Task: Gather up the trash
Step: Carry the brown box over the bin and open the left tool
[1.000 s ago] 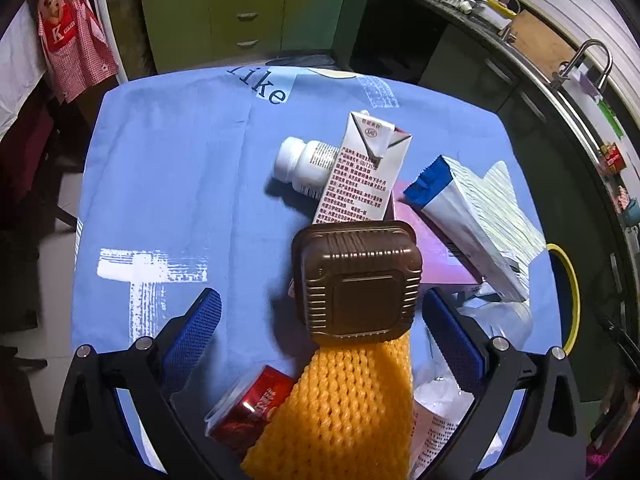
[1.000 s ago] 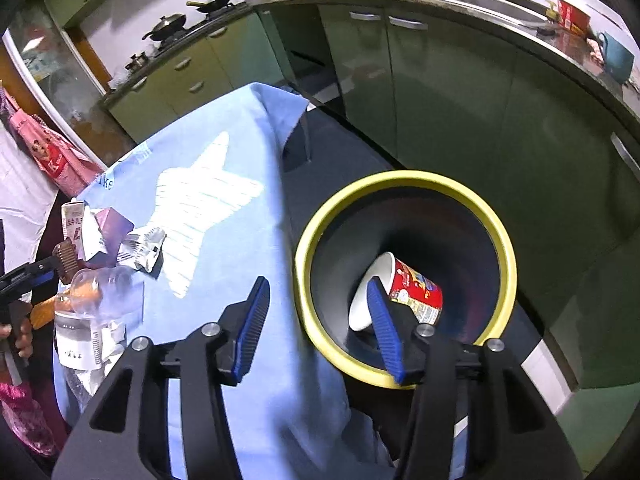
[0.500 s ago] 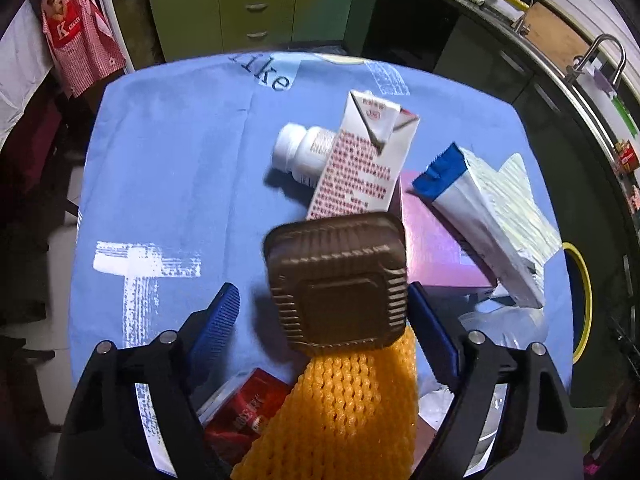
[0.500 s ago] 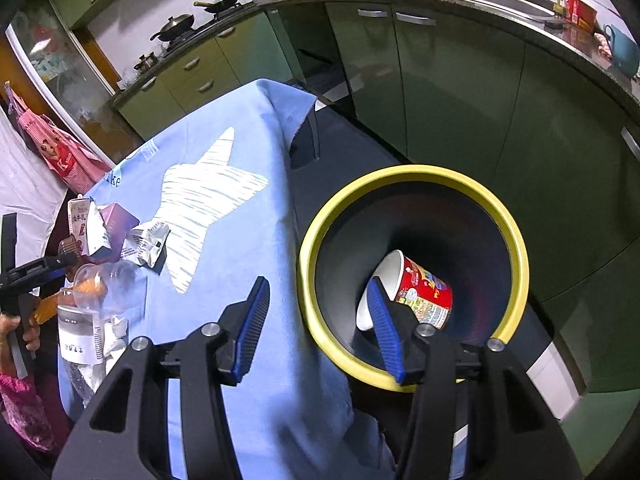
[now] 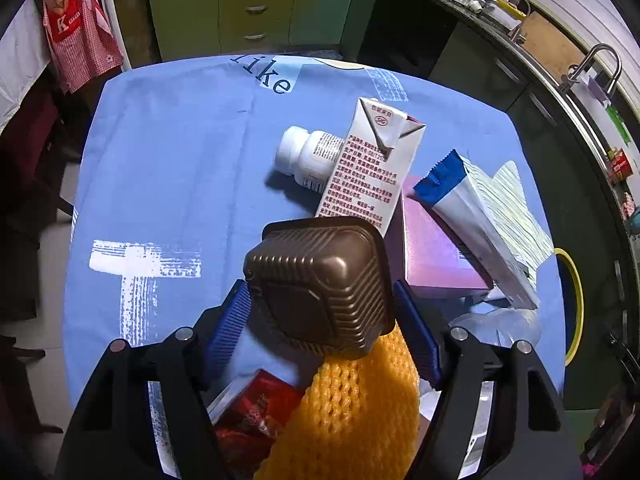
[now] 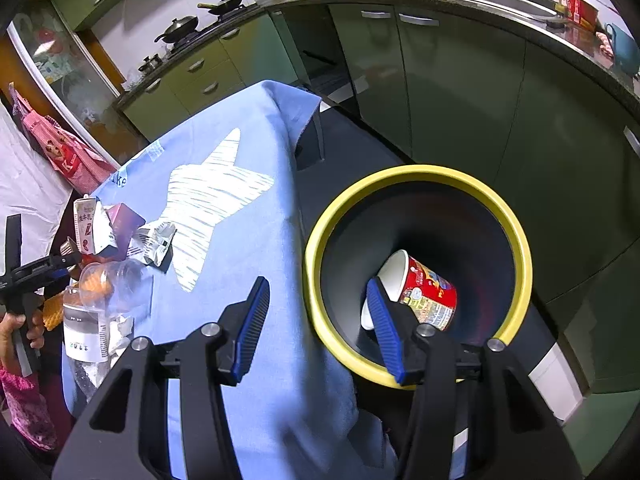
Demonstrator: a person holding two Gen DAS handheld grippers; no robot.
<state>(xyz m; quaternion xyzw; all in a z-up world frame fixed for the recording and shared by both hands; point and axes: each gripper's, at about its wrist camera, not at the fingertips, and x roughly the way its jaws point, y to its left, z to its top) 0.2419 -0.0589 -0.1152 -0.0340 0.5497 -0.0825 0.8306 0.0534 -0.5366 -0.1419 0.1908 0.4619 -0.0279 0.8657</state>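
Note:
A brown ribbed plastic tray (image 5: 320,280) lies upside down and tilted on an orange foam net (image 5: 352,408) on the blue tablecloth (image 5: 168,184). My left gripper (image 5: 320,292) is closing around it, and its blue pads touch the tray's left and right sides. In the right wrist view my right gripper (image 6: 318,286) stands open with nothing between its fingers, over the table's edge and the yellow rim of a black bin (image 6: 516,240). A red paper cup (image 6: 428,288) lies inside the bin.
Behind the tray lie a milk carton (image 5: 368,176), a white pill bottle (image 5: 308,156), a pink box (image 5: 436,256) and a blue-and-white wrapper (image 5: 476,216). A red packet (image 5: 256,416) sits under the left gripper. A clear plastic bottle (image 6: 88,320) lies near a hand. Green kitchen cabinets surround the table.
The left jaws have drawn in from wide open to both sides of the brown tray, and the tray has tipped up. The right gripper has hardly moved.

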